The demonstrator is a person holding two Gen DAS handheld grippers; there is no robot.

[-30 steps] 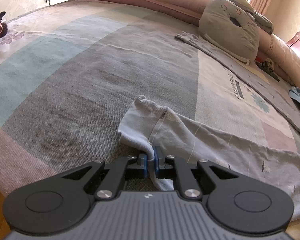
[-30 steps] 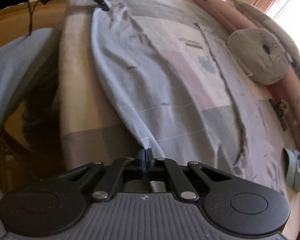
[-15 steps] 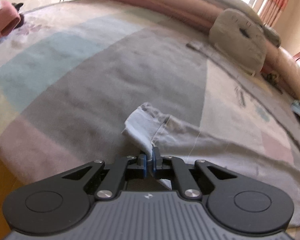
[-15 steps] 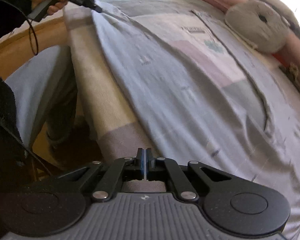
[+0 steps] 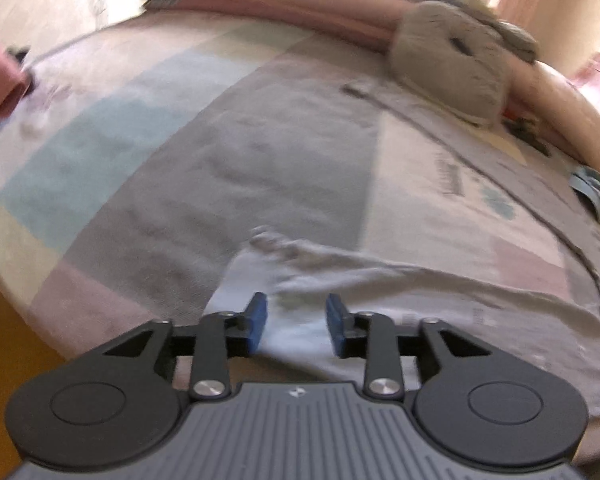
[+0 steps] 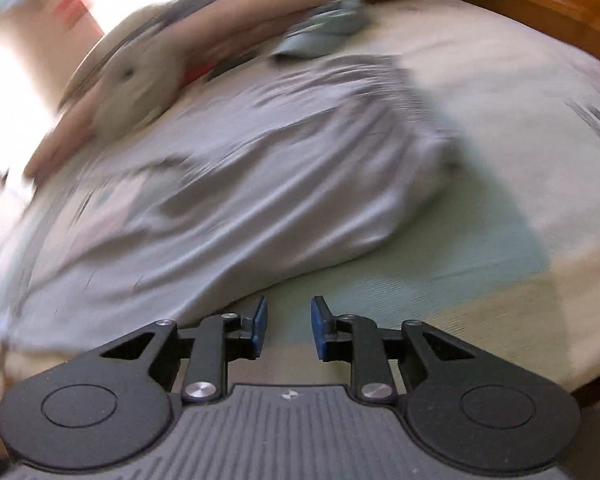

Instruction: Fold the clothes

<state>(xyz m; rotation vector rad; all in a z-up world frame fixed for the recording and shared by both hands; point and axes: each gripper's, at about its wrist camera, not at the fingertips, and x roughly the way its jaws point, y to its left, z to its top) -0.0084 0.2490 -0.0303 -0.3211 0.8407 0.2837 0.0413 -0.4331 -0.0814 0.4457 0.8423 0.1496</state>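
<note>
We see the grey garment [image 5: 400, 292] lying spread on the bed [image 5: 180, 152] — our left gripper [image 5: 296, 322] has just spread its fingers above its edge; our right gripper [image 6: 287, 326], fingers likewise just parted, holds nothing.

garment [image 5: 380, 304]: pale grey-blue | bedspread [image 5: 228, 152]: grey, teal, cream, pink blocks | cushion [image 5: 452, 76]: beige | tool pads [image 5: 257, 322]: blue

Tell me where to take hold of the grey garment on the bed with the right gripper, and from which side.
Grip the grey garment at its near hem, just left of the open right gripper. Come in low from the bed's edge: there the cloth lies thin and flat.
</note>
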